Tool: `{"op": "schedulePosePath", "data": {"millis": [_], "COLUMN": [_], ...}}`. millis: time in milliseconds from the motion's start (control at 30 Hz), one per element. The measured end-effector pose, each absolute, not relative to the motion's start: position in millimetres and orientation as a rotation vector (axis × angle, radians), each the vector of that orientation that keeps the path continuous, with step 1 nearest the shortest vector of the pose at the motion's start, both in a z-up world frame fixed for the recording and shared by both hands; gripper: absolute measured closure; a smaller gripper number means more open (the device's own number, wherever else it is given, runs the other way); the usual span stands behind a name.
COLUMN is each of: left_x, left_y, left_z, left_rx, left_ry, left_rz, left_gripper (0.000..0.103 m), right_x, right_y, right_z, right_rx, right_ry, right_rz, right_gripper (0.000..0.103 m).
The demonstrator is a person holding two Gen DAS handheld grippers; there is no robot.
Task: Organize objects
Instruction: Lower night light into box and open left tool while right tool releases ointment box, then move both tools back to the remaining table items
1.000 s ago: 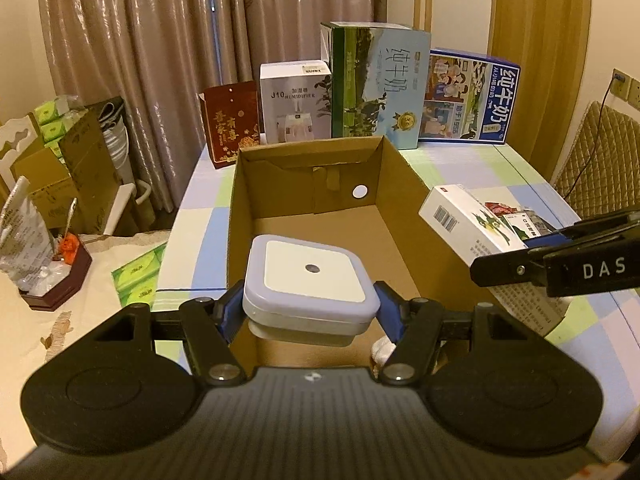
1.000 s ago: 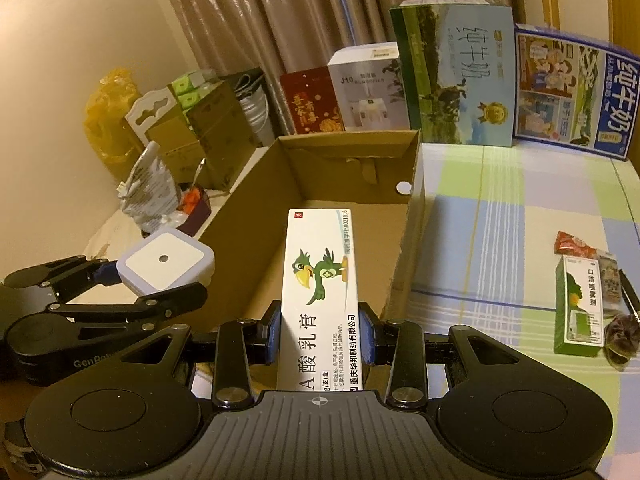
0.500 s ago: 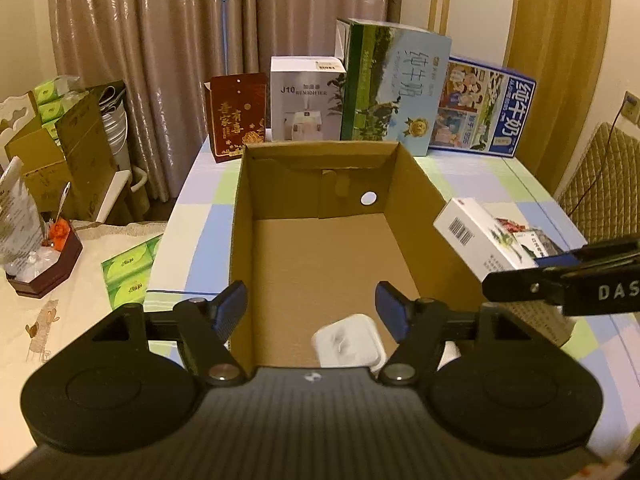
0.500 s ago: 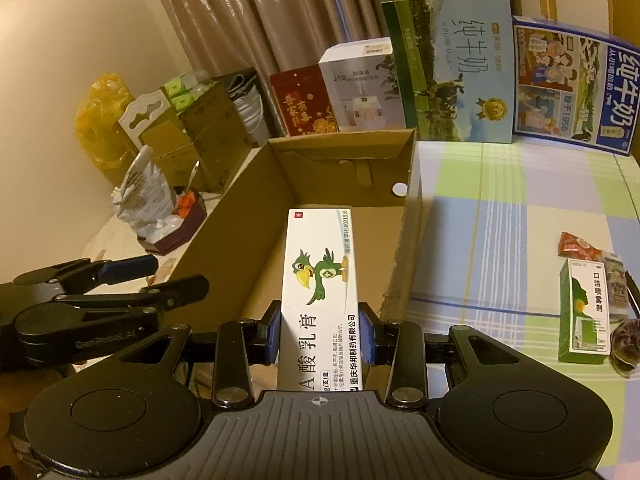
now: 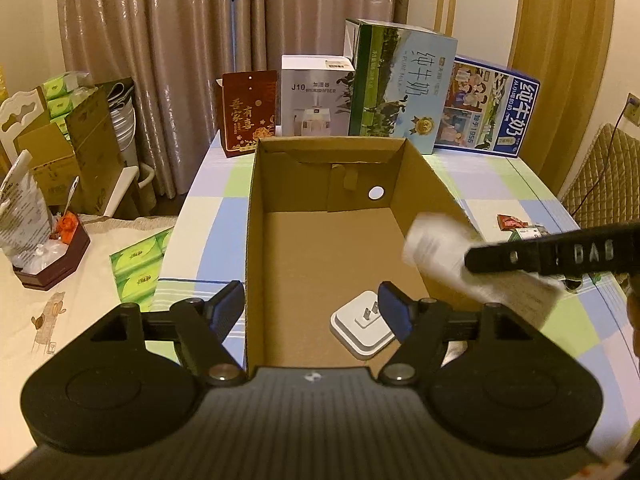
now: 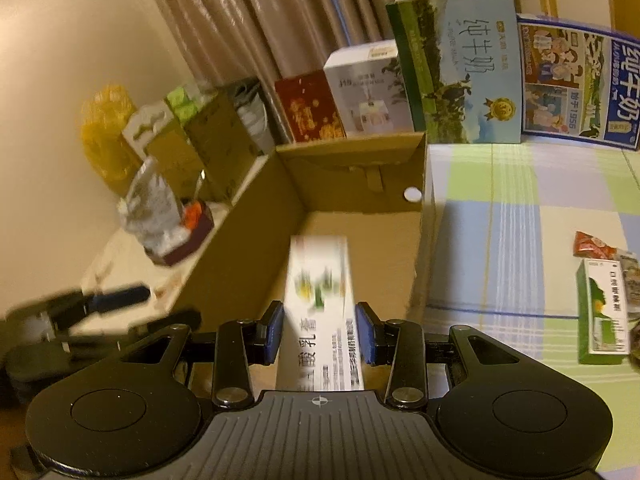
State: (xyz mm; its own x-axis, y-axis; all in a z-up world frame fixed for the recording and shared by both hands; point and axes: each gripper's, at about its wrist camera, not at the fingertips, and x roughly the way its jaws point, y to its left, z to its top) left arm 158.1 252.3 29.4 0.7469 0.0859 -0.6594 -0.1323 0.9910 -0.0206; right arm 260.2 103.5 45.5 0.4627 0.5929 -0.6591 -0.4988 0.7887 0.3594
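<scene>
Covering the table (image 5: 516,184), checked cloth; left tongs (image 5: 312,308) gape, right tongs (image 6: 318,330) clamp carton (image 6: 320,304).

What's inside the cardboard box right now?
In the cardboard box, only a white square plug-in device lies near the front right corner, prongs up. The left gripper body hides the very front of the floor.

right gripper (image 6: 319,330) — fingers (image 6: 271,332) clamp ointment box (image 6: 320,312) | over cardboard box (image 6: 240,240)

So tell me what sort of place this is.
Probably a home dining or living room. Long curtains hang behind a table with a checked cloth, milk cartons and a humidifier box line its far edge, and a cushioned chair stands beside it.
</scene>
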Motion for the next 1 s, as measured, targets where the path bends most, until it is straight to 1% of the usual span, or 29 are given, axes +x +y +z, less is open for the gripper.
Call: {"op": "schedulePosePath", "data": {"millis": [33, 67, 333, 500, 633, 933, 1000], "left_x": [157, 156, 141, 126, 113, 81, 76], "left_y": [252, 252, 242, 230, 218, 185, 177], "left_z": [30, 30, 38, 47, 54, 65, 65], "left_rx": [-0.069, -0.070, -0.085, -0.094, -0.099, -0.121, -0.113], "left_ry": [0.716, 0.714, 0.692, 0.681, 0.679, 0.671, 0.676], "left_rz": [0.122, 0.124, 0.123, 0.123, 0.129, 0.119, 0.111], "left_gripper": [0.032, 0.031, 0.027, 0.025, 0.020, 0.011, 0.010], "right_x": [262, 263, 250, 229, 211, 166, 158], "right_y": [101, 99, 72, 49, 32, -6, -17], "right_z": [47, 48, 55, 61, 65, 79, 81], "right_rx": [0.145, 0.163, 0.182, 0.201, 0.204, 0.182, 0.182], "right_ry": [0.852, 0.844, 0.836, 0.832, 0.821, 0.772, 0.761], "right_rz": [0.670, 0.668, 0.652, 0.631, 0.613, 0.549, 0.533], "right_gripper": [0.046, 0.042, 0.041, 0.038, 0.034, 0.018, 0.016]}}
